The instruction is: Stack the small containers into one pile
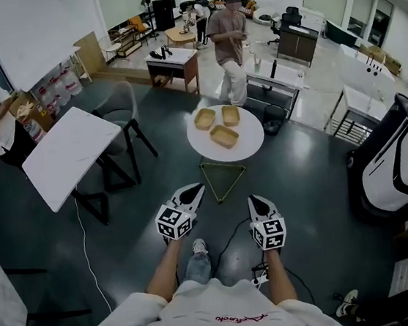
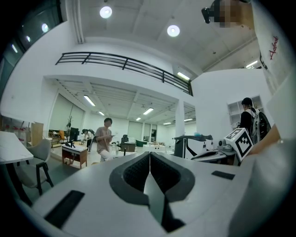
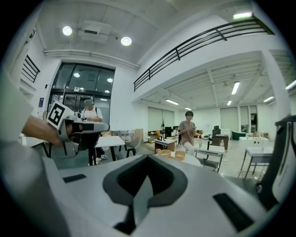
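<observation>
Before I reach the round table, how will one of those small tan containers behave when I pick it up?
The nearest tan container looks shallow and open, so it is probably light and fairly stiff. Its low, wide shape on the round table suggests it won't roll or tip. On that smooth white top it may slide if pushed.

Bare forearms (image 1: 161, 276) extended ahead of the torso: left gripper (image 1: 195, 190) and right gripper (image 1: 257, 201) side by side, pointing forward roughly level, each with its jaws pressed together and nothing between them.
</observation>
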The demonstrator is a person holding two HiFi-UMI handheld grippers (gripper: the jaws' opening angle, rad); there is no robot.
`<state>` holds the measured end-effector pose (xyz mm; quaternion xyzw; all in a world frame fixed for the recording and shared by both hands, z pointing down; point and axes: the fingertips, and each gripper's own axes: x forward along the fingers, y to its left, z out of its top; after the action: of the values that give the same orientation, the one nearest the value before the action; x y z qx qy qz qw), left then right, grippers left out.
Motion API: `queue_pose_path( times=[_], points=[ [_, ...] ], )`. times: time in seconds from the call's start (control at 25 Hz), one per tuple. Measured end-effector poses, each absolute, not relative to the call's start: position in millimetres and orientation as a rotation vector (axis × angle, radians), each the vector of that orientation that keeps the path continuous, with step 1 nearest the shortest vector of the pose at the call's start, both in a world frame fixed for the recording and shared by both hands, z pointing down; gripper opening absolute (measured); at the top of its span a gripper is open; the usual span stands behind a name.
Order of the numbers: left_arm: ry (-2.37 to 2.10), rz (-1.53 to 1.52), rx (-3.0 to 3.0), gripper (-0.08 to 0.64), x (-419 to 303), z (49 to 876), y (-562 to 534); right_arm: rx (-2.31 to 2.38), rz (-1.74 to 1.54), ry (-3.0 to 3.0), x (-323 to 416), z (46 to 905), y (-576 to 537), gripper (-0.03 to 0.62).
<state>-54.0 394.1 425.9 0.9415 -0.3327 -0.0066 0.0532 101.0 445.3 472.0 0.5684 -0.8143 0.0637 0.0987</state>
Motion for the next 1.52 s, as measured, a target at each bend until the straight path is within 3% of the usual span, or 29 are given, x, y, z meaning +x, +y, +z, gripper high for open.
queue_pose_path(
  times=[0.92,1.52],
  points=[
    [-0.996,-0.055,2.860,0.012,-98.8,413.4,153.5,1.703,0.148,-2.352,73.5,449.1,201.2,0.020],
    [-0.891,-0.043,2.903,0.012,-99.1,418.4,80.1,1.791,0.151,-2.287,71.2,454.0,136.7,0.020]
  ],
)
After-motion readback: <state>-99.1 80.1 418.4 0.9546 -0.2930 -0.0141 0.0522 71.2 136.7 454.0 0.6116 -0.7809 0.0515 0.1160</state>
